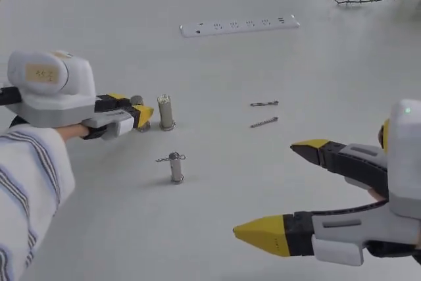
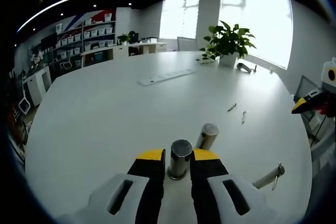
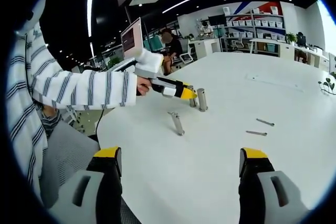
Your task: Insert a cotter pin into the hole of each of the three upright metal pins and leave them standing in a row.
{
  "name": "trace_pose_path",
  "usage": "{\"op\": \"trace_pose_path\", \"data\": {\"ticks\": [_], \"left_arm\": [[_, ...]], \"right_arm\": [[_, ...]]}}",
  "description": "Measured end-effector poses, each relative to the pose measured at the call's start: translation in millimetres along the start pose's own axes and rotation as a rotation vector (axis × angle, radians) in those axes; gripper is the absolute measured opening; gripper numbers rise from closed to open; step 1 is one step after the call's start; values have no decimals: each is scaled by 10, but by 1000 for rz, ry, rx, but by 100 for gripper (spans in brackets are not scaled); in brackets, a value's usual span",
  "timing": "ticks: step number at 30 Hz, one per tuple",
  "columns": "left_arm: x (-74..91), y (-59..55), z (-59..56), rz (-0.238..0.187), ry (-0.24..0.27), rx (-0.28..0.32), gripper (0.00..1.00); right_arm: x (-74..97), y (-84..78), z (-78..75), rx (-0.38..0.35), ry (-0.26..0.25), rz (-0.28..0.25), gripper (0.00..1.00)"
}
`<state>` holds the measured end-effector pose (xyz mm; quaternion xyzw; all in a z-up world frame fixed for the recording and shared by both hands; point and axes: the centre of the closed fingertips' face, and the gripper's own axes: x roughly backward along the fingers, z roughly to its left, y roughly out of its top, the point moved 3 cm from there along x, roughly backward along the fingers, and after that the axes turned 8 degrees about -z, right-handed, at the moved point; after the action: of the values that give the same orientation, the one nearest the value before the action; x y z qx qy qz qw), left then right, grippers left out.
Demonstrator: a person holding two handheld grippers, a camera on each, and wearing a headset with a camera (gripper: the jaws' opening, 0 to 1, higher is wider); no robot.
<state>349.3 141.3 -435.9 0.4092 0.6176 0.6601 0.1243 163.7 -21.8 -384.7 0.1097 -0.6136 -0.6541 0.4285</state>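
Holding one upright pin (image 2: 181, 153) tight between its jaws is the left gripper (image 2: 179, 162). A second pin (image 2: 208, 136) stands just beside it. The right gripper (image 3: 181, 162) is wide open, holding nothing. Two loose cotter pins (image 1: 264, 104) (image 1: 264, 122) lie on the table (image 1: 309, 64).

A power strip (image 1: 239, 25) is laid far across the white worktop (image 1: 296, 64), and a loose cotter pin (image 1: 264, 104) near a second cotter pin (image 1: 264, 122). A bare metal pin (image 1: 165, 111) is stood just beside a half-hidden metal pin (image 2: 180, 158); a third metal pin (image 1: 175, 166), apart, is crossed by an inserted cotter pin (image 1: 170, 158).

striped sleeve (image 1: 26, 182); left gripper (image 1: 137, 107) and right gripper (image 1: 264, 187) white, yellow-tipped.
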Motion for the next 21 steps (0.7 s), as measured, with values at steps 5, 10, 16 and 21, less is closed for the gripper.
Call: {"op": "trace_pose_path", "data": {"ticks": [5, 10, 16, 21], "left_arm": [[3, 20, 0, -12, 1, -28, 10], [26, 31, 25, -16, 20, 4, 10], [85, 23, 6, 6, 32, -36, 9], [127, 34, -16, 10, 26, -57, 9]], "right_arm": [[11, -12, 1, -9, -2, -2, 92], [16, -4, -1, -10, -3, -6, 91], [26, 11, -9, -5, -7, -8, 91], [28, 28, 0, 0, -7, -12, 91]]}}
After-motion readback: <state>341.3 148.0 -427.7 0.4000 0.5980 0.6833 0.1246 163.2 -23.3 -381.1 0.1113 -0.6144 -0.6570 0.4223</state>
